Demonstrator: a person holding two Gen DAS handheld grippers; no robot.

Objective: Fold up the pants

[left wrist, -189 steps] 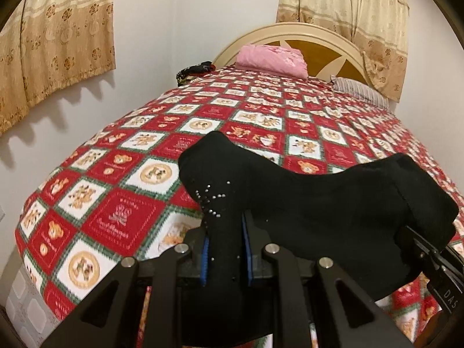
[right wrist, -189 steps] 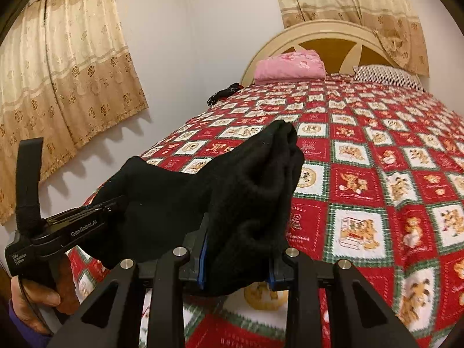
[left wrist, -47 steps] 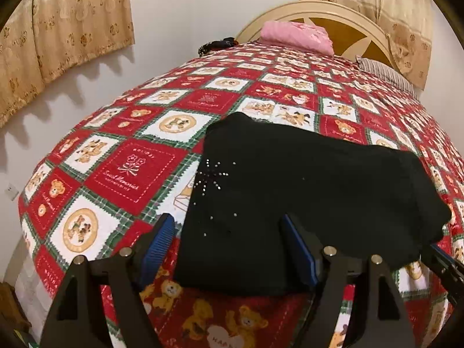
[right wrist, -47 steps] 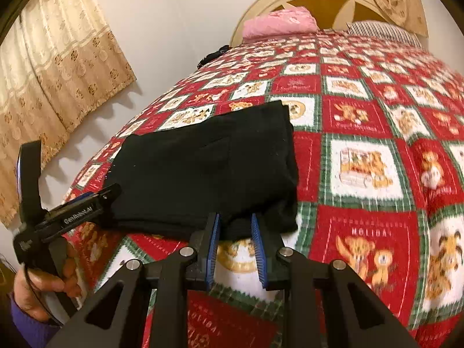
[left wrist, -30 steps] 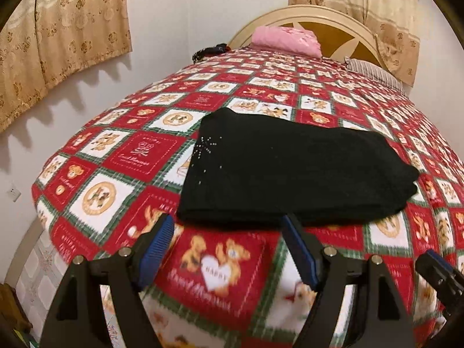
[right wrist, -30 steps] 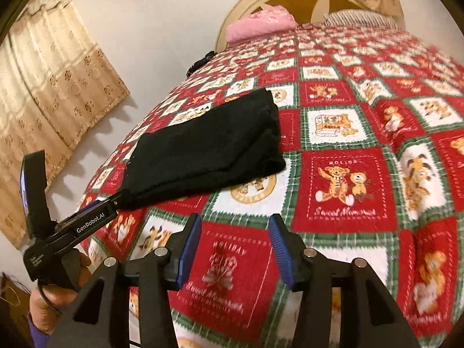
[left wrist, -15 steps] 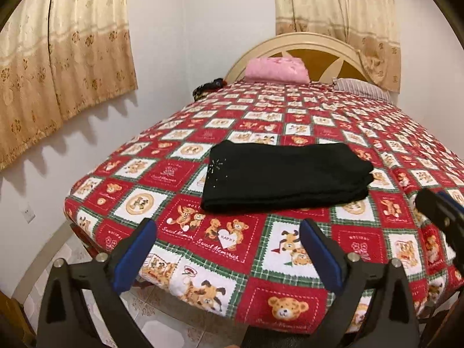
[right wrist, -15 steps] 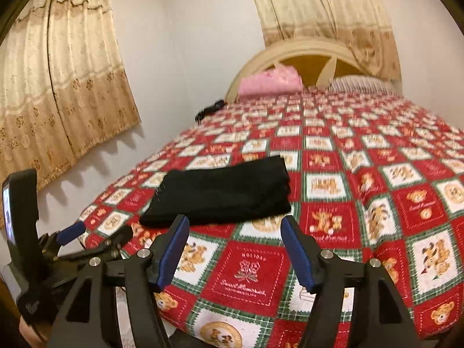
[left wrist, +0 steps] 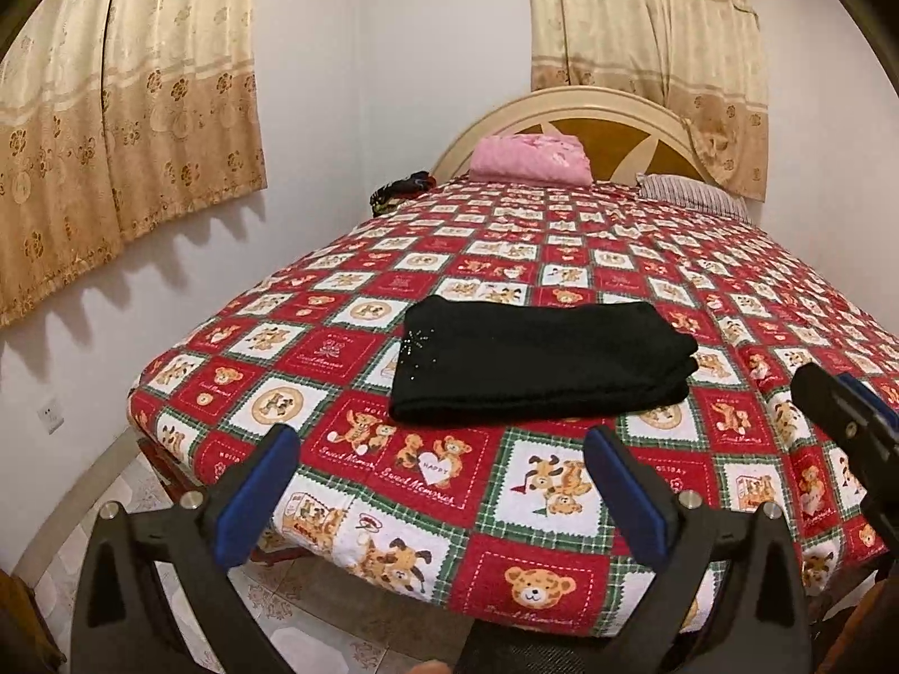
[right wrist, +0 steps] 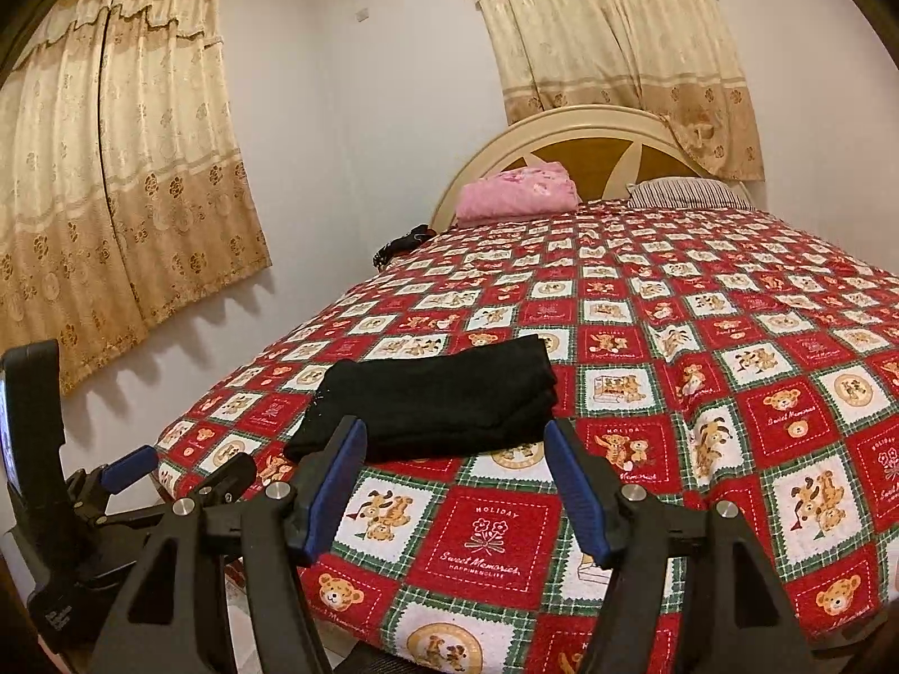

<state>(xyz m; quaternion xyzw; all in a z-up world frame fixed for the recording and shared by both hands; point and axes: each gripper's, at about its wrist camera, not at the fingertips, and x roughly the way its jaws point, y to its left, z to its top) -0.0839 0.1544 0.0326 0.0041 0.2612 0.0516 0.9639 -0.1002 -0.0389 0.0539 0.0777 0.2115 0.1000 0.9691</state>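
Bed (left wrist: 730,292) with a curved cream-and-wood headboard (left wrist: 612,129), covered edge to edge by a red/white/green checked quilt (left wrist: 438,477) printed with teddy bears and "Sweet Memories" squares. Folded black pants (left wrist: 539,362) lie flat on the quilt near the foot end, left of centre, as a neat rectangle with a small sparkly stud pattern at the left corner. At the head end: folded pink blanket (left wrist: 528,160) against the headboard, striped pillow (left wrist: 691,194) to its right, a dark bundle (left wrist: 402,191) at the bed's left edge, too small to identify. Bed stands on a light patterned tile floor (left wrist: 129,497).
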